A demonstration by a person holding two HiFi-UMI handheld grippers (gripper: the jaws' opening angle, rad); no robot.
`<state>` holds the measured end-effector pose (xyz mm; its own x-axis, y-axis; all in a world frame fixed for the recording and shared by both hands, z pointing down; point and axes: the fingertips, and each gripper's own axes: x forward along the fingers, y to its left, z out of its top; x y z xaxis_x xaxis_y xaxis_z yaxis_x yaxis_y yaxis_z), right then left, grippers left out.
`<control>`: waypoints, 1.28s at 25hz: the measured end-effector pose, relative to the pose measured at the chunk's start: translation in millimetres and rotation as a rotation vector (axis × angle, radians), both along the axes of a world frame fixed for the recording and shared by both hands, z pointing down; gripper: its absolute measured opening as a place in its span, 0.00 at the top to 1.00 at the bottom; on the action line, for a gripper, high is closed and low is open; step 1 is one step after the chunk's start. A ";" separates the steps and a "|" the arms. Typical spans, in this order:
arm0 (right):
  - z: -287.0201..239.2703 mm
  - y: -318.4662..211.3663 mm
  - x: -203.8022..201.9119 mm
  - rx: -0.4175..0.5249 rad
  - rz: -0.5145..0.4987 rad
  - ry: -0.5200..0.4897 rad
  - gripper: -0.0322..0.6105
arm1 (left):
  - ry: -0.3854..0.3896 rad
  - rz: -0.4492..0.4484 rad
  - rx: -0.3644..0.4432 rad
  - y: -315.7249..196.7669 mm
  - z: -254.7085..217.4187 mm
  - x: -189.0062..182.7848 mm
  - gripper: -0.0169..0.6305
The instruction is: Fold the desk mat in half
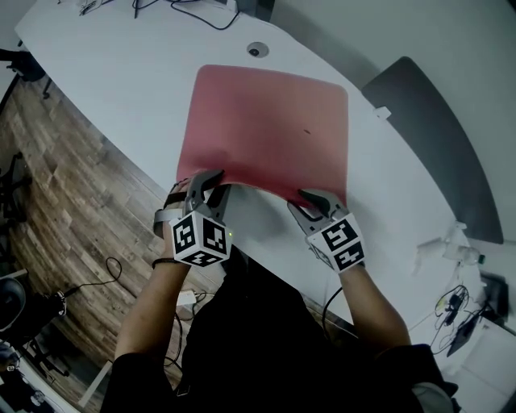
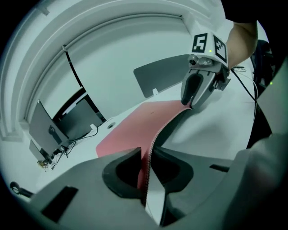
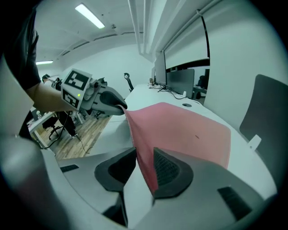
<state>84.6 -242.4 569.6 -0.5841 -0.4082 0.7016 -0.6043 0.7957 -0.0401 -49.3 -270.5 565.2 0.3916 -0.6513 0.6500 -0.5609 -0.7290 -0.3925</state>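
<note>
A pink desk mat (image 1: 266,129) lies on the white table (image 1: 121,89), its near edge raised off the surface. My left gripper (image 1: 211,181) is shut on the near left corner; in the left gripper view (image 2: 146,155) the mat's edge (image 2: 155,134) runs between the pads. My right gripper (image 1: 311,198) is shut on the near right corner, and in the right gripper view (image 3: 144,155) the pink sheet (image 3: 180,130) rises between its jaws. Each gripper shows in the other's view, the right gripper (image 2: 196,90) and the left gripper (image 3: 110,101), both holding the same lifted edge.
A grey mat (image 1: 435,137) lies to the right of the pink one. A round cable grommet (image 1: 257,50) sits just beyond it, with cables (image 1: 201,12) at the far edge. Monitors (image 3: 180,81) stand further along the table. Wooden floor (image 1: 64,202) lies to the left.
</note>
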 end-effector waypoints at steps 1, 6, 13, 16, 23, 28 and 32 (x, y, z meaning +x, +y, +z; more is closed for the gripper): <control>-0.6 2.1 -1.9 0.014 -0.007 0.008 0.76 | 0.003 0.008 -0.008 -2.5 -2.8 0.6 0.87; -9.1 11.9 -5.4 0.077 -0.034 0.021 0.63 | 0.042 0.015 -0.025 -1.9 -18.1 3.2 0.91; 6.0 15.0 27.1 0.134 0.049 0.178 0.87 | 0.095 0.031 -0.025 22.4 -35.4 10.3 0.91; -6.8 28.2 31.0 0.128 0.063 0.159 0.92 | 0.104 0.046 -0.048 41.1 -37.5 12.4 0.91; -26.0 96.2 22.7 0.068 0.013 0.171 0.92 | 0.126 0.081 -0.127 110.3 -37.5 1.6 0.91; -46.8 123.2 12.2 0.067 -0.025 0.168 0.92 | 0.127 0.103 -0.138 130.9 -49.8 -11.0 0.91; -68.5 103.3 13.0 0.123 -0.005 0.175 0.92 | 0.119 0.103 -0.121 117.8 -61.2 -13.5 0.91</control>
<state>97.6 -139.1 501.0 -0.4597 -0.4949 0.7374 -0.5897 0.7910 0.1631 -62.8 -152.7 504.0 0.5310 -0.5236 0.6662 -0.5176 -0.8229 -0.2342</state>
